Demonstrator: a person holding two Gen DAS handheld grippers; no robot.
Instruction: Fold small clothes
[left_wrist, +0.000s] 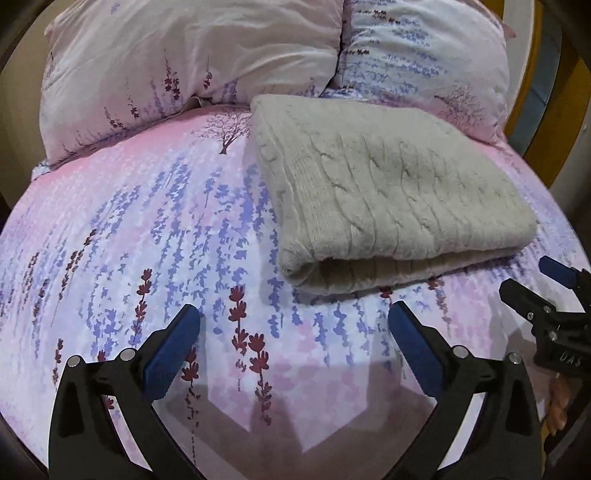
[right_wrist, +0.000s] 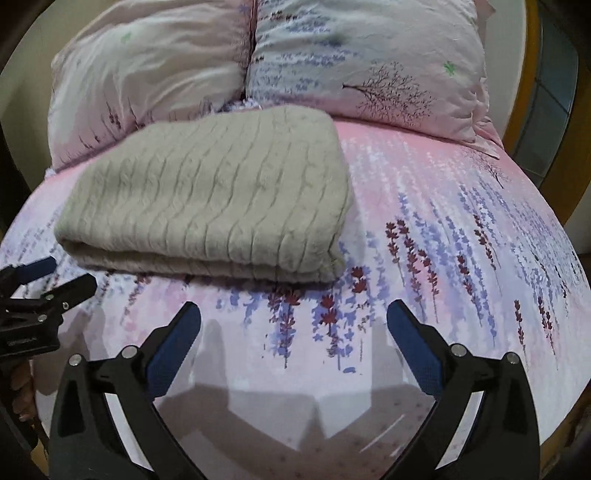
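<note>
A grey cable-knit garment (left_wrist: 391, 192) lies folded into a thick rectangle on the bed; it also shows in the right wrist view (right_wrist: 210, 195). My left gripper (left_wrist: 293, 317) is open and empty, hovering over the sheet just in front of the garment's folded front edge. My right gripper (right_wrist: 293, 317) is open and empty, in front of the garment's right front corner. The right gripper also shows at the right edge of the left wrist view (left_wrist: 532, 280); the left gripper shows at the left edge of the right wrist view (right_wrist: 62, 277).
The bed has a pink and lavender floral sheet (left_wrist: 147, 229). Two matching pillows (left_wrist: 177, 62) (left_wrist: 424, 55) lean at the head, just behind the garment. A wooden bed frame (right_wrist: 517, 110) runs along the right.
</note>
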